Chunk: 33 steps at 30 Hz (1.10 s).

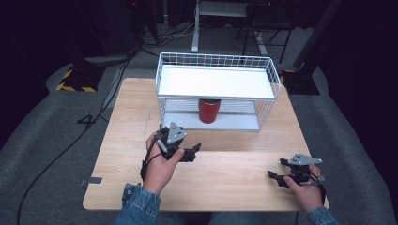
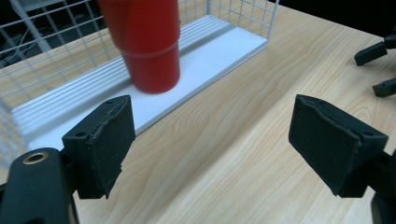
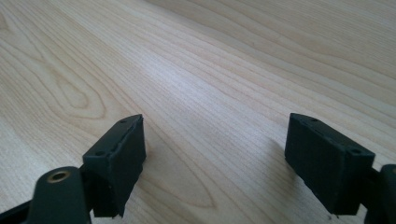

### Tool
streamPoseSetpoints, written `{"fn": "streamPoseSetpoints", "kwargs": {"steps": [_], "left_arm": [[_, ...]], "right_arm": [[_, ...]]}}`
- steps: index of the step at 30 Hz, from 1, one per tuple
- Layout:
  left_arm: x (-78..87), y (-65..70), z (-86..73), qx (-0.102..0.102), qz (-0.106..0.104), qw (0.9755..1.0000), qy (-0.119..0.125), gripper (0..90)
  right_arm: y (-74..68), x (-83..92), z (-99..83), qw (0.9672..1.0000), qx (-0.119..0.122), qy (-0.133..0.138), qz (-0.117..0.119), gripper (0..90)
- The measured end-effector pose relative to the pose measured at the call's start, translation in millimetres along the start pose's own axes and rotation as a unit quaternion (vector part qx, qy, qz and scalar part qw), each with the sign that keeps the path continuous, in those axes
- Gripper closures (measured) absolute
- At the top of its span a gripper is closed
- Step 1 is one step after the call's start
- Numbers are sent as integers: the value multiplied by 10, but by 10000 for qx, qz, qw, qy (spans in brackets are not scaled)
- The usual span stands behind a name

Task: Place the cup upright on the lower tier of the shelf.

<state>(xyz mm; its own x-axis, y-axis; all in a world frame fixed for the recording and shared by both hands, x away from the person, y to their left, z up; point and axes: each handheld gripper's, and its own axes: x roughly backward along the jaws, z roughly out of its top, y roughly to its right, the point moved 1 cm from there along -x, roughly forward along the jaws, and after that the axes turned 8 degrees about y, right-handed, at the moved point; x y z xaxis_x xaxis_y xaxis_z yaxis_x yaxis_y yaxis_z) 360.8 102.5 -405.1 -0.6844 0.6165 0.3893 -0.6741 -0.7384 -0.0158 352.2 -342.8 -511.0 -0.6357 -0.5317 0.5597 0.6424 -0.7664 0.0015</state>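
A red cup (image 1: 208, 110) stands upright on the lower white shelf (image 1: 234, 123) of a white wire rack (image 1: 216, 61). In the left gripper view the red cup (image 2: 150, 46) rises at the upper left, beyond the shelf's front edge (image 2: 205, 63). My left gripper (image 1: 190, 146) is held over the table just in front of the rack, short of the cup, open and with nothing in it. In its own view the left gripper (image 2: 215, 126) has its jaws wide apart. My right gripper (image 1: 277, 168) rests low near the table's front right. It is open over bare wood, as the right gripper (image 3: 215, 140) shows in its own view.
The rack's upper white shelf (image 1: 216, 82) overhangs the cup, leaving a low gap at the front. The wooden table (image 1: 234, 150) lies between the two hands. The right gripper's jaw tips (image 2: 373, 52) appear at the far right of the left gripper view. Cables and stands lie on the floor behind.
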Motion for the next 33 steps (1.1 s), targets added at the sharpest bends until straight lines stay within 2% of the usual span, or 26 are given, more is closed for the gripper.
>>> {"fn": "streamPoseSetpoints", "kwargs": {"steps": [4, 12, 15, 17, 22, 26, 31, 33], "left_arm": [[152, -33, -48, -39, 62, 10000, -13, 153], [375, -66, -196, -27, -118, 9999, -13, 153], [440, -81, -268, -183, -68, 9998, -65, 153], [480, -86, -311, -281, -144, 9994, -114, 154], [570, -66, -405, -307, -384, 9988, -78, 155], [595, -43, -519, -421, -328, 9984, -205, 155], [613, -52, -711, -240, -319, 9989, -253, 155], [597, -70, -771, -242, -329, 9984, -387, 155]], "right_arm": [[0, -18, 12, 10000, -1, -13, -4, 195], [-1, -42, 26, 10000, 4, -11, 4, 185], [-3, -44, 28, 10000, 7, -18, -8, 184], [-4, -44, 28, 10000, 5, -17, -10, 184], [-3, -44, 28, 10000, 8, -18, -10, 184], [-4, -44, 28, 10000, 7, -17, -10, 184], [-5, -44, 28, 10000, 7, -16, -12, 184], [-5, -44, 28, 10000, 8, -16, -13, 184]]}}
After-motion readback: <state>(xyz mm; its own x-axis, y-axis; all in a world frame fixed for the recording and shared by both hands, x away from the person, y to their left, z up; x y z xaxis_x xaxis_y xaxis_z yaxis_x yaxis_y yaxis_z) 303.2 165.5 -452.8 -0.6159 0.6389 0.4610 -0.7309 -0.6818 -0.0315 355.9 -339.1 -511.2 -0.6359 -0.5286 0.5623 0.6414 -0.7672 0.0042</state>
